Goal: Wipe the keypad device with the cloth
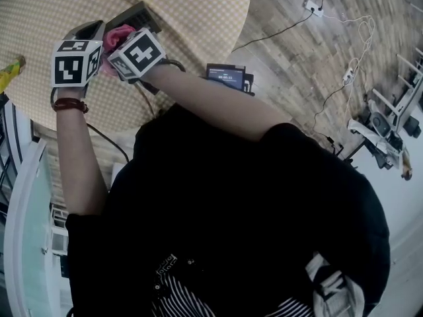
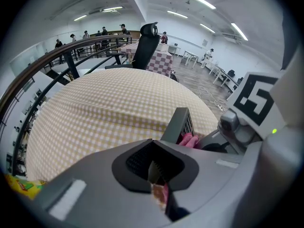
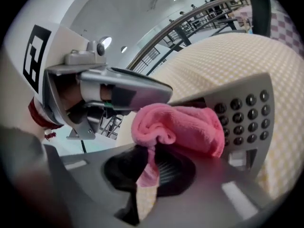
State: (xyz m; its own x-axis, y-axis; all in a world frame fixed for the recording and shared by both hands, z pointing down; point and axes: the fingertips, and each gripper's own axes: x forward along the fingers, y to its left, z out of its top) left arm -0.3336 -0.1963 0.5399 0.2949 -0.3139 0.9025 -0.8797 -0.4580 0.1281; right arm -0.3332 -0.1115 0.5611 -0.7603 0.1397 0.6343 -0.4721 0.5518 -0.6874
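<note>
Right hand-held gripper (image 3: 147, 175): jaws pinched on a tail of the pink cloth (image 3: 183, 127). The rest of the cloth bunches in a roll just ahead of the jaw tips.

Cloth is pressed against the face of the keypad device (image 3: 223, 96), touching it just left of the black keys (image 3: 249, 113). The device sits directly ahead of the right hand-held gripper, tilted up off the table rather than lying flat.

Left hand-held gripper (image 2: 159, 175): jaws drawn close, only a narrow slit between them, with a thin grey edge in it. This looks like the lower edge of the device, which rises as a grey slab just ahead and slightly right of the tips. A bit of pink shows beside that slab.

The two hand-held grippers are side by side, near touching. The marker cube (image 2: 256, 99) of the right one fills the space right of the left one.

Beyond both sets of jaws is a round table (image 2: 104, 108) under a yellow-and-white checked cover. A yellow item (image 2: 21, 186) lies at its edge, well to the left of the left hand-held gripper.

Past the far rim of the table stands a black office chair (image 2: 147, 44), then a dark railing (image 2: 71, 56). Further back are other tables and several people, too small to make out
</note>
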